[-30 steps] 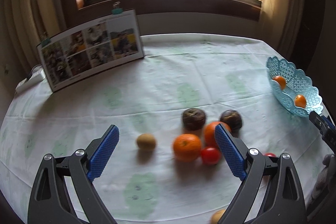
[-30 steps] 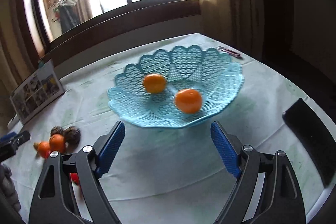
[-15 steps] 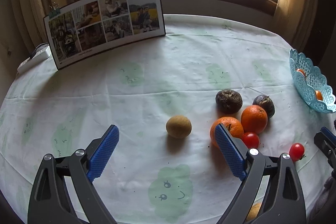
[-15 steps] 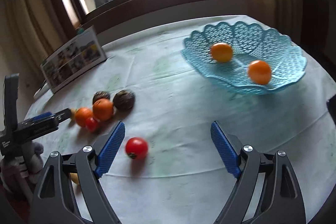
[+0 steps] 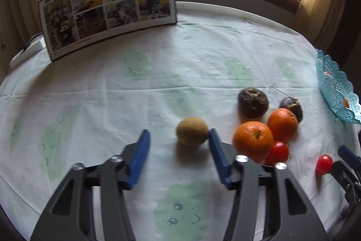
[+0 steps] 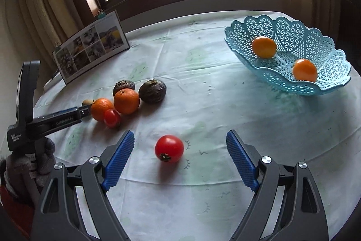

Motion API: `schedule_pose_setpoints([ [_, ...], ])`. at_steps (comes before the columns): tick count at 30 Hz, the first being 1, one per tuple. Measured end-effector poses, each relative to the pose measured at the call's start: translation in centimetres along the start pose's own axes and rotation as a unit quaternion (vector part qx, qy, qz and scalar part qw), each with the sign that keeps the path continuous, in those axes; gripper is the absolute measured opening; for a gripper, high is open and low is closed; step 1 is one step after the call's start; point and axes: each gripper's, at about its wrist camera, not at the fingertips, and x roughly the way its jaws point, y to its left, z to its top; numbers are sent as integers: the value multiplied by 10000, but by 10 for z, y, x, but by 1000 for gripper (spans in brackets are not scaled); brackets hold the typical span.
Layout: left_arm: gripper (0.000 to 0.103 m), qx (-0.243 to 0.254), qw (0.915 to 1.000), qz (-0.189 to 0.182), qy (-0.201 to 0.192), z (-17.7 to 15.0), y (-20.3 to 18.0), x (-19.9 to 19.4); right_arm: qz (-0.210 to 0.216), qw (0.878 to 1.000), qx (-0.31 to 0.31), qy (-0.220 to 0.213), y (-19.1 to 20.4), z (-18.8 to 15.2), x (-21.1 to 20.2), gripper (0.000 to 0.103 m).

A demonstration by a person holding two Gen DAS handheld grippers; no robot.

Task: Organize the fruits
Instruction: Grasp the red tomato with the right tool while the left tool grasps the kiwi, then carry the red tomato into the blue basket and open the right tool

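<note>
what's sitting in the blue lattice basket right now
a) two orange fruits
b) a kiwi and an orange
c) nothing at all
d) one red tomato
a: the right wrist view shows two orange fruits inside the blue lattice basket, while the tomatoes and the kiwi are out on the tablecloth.

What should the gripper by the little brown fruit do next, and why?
Probably nudge a bit forward and finish closing. The left gripper is closing now, and the kiwi sits at its fingertips: one blue pad looks to be touching the fruit's side, the other is still apart from it. Getting the kiwi deeper between the pads should give a safer hold before carrying it to the blue basket.
</note>
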Motion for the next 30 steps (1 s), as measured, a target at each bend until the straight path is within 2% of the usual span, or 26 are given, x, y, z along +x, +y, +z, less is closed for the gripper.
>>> schedule_pose_setpoints([
  [1,36,52,10000,1,-21,-1,-2,-1,25,10000,-39,10,2,0,0,85],
  [3,29,159,9998,8,-98,-2,-6,-4,75,9999,-140,40,5,-2,0,85],
  [5,30,161,9997,30,-166,-2,-7,-7,51,9996,-272,55,10,-4,0,82],
  [8,30,176,9994,108,-276,-2,-8,-12,36,9993,-342,112,13,-4,2,68],
  [10,30,184,9992,129,-322,-2,-9,-14,-2,9991,-368,187,14,-3,5,54],
  [15,30,188,9989,159,-408,-3,-9,-21,8,9984,-504,265,19,-2,10,42],
  [18,30,196,9989,143,-413,-2,-9,-22,39,9978,-545,380,21,-2,16,29],
  [26,30,198,9987,148,-452,-2,-9,-24,-40,9980,-594,192,22,-1,6,29],
  [30,30,199,9986,155,-464,-2,-10,-25,-150,9988,-435,-145,13,10,-10,29],
])
